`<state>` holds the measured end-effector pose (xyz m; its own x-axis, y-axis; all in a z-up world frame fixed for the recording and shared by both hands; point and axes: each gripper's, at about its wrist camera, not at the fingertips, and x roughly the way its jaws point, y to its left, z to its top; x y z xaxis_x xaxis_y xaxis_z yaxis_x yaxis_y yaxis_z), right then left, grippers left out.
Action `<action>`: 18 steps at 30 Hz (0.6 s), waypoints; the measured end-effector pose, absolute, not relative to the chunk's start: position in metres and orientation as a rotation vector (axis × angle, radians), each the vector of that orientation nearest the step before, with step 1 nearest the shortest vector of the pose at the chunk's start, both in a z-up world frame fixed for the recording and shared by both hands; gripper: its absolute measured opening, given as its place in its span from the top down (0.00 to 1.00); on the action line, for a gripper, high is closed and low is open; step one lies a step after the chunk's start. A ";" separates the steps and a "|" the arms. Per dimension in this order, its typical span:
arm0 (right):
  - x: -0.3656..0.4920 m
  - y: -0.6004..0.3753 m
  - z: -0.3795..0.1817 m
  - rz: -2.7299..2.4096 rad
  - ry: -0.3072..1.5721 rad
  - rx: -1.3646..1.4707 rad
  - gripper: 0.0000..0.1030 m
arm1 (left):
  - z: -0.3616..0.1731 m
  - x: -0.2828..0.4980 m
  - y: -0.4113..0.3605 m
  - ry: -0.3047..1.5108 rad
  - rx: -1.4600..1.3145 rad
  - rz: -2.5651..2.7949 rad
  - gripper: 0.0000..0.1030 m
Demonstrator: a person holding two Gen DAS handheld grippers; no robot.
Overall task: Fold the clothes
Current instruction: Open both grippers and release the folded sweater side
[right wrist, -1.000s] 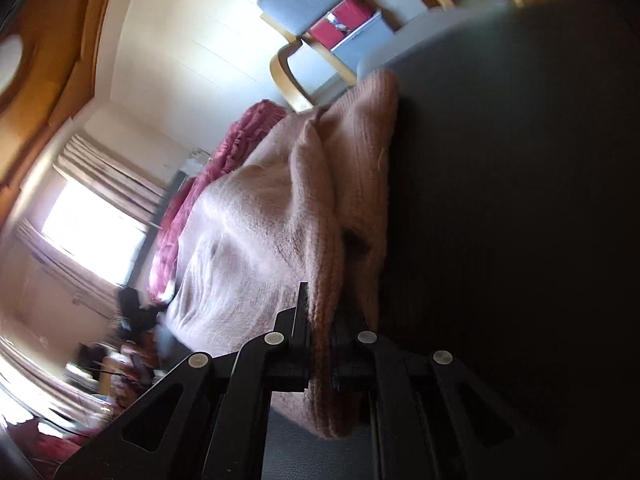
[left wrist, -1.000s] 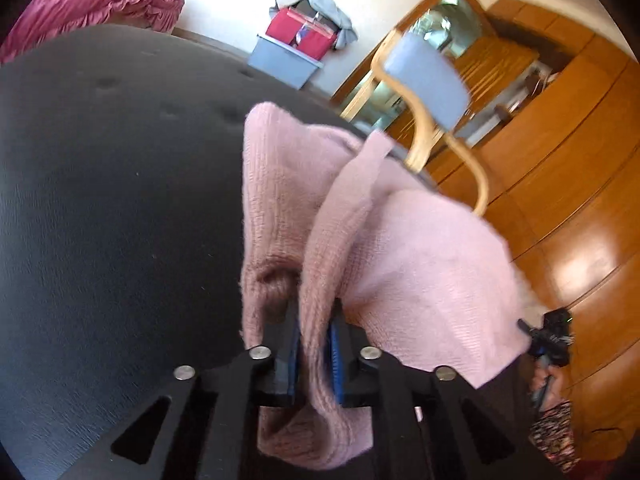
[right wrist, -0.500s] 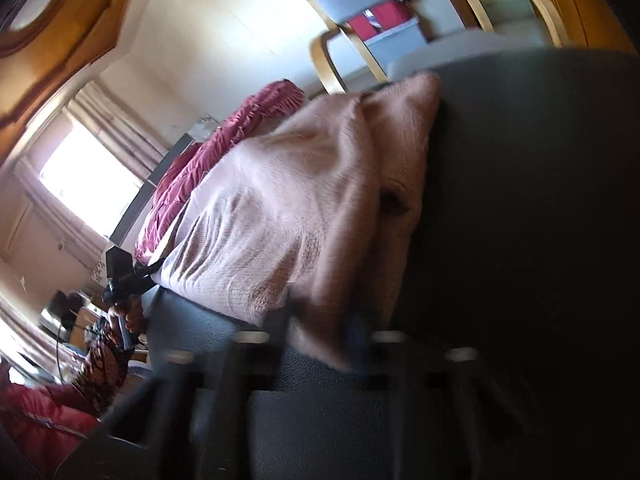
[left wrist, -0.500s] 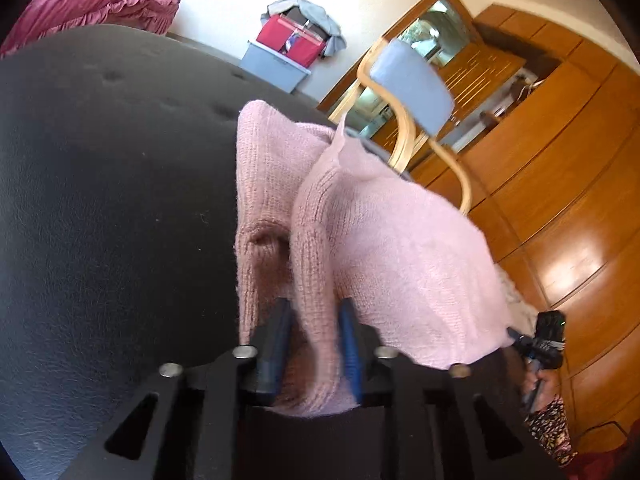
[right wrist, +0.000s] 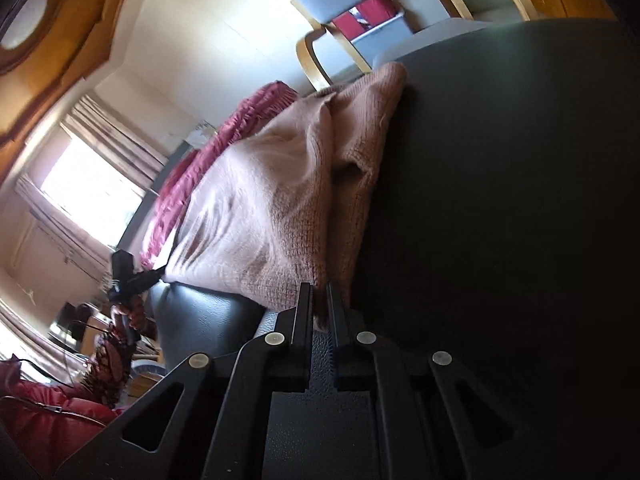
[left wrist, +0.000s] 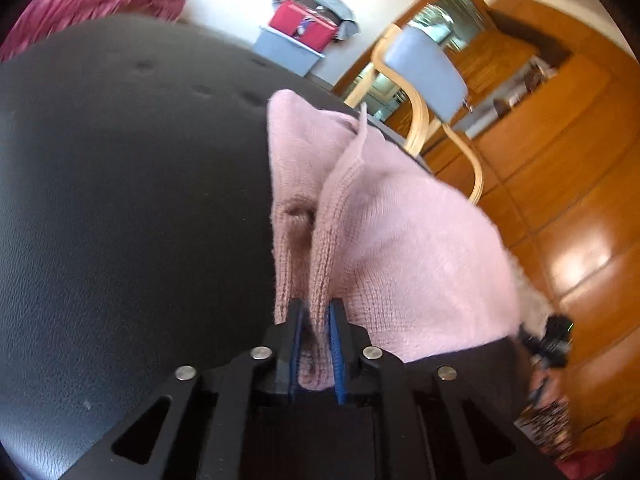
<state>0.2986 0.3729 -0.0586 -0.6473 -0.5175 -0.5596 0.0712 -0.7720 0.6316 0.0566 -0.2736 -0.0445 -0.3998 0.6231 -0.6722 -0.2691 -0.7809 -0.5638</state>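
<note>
A folded pink knit sweater (left wrist: 384, 240) lies on a black leather surface (left wrist: 120, 200), its bulk hanging toward the surface's edge. My left gripper (left wrist: 317, 312) holds a fold of the sweater's near edge between its jaws, which stand slightly apart around the knit. The sweater shows in the right wrist view (right wrist: 280, 200) too. My right gripper (right wrist: 319, 292) has its narrow jaws at the sweater's near edge, with only a thin bit of knit between the tips. The other gripper appears small at the sweater's far corner in each view.
A wooden chair with a grey seat (left wrist: 424, 64) stands beyond the surface. A grey bin with red boxes (left wrist: 296, 36) sits by the wall. A crimson quilt (left wrist: 92, 8) lies at the back left. Glossy wood panelling (left wrist: 580, 200) fills the right.
Both grippers have drawn back along the sweater's edge, so less knit sits between the jaws. The left jaws widened half a second ago. The sweater has settled flatter on the black surface.
</note>
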 end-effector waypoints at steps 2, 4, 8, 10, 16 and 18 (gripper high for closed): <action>0.299 0.372 -0.050 -2.479 -0.797 1.074 0.91 | -0.032 0.058 -0.281 -0.504 -1.254 2.306 0.87; 0.292 0.364 -0.028 -2.589 -0.707 1.020 0.91 | -0.013 0.063 -0.285 -0.462 -1.190 2.483 0.87; 0.277 0.348 0.015 -2.797 -0.513 0.898 0.90 | 0.022 0.068 -0.233 -0.391 -0.968 2.556 0.85; 0.265 0.337 0.033 -2.892 -0.406 0.857 0.88 | 0.029 0.062 -0.181 -0.308 -0.916 2.511 0.84; 0.174 0.268 0.014 -2.792 -0.190 0.996 0.88 | 0.006 0.050 -0.030 -0.037 -0.909 2.285 0.84; 0.153 0.249 -0.006 -2.777 -0.062 1.095 0.88 | -0.012 0.043 -0.002 0.025 -0.942 2.246 0.84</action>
<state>0.1525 0.2492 -0.0061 -0.7205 -0.1601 -0.6748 0.1296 -0.9869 0.0957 0.0430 -0.0022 -0.0118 -0.4973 0.5913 -0.6349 -0.6052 -0.7608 -0.2344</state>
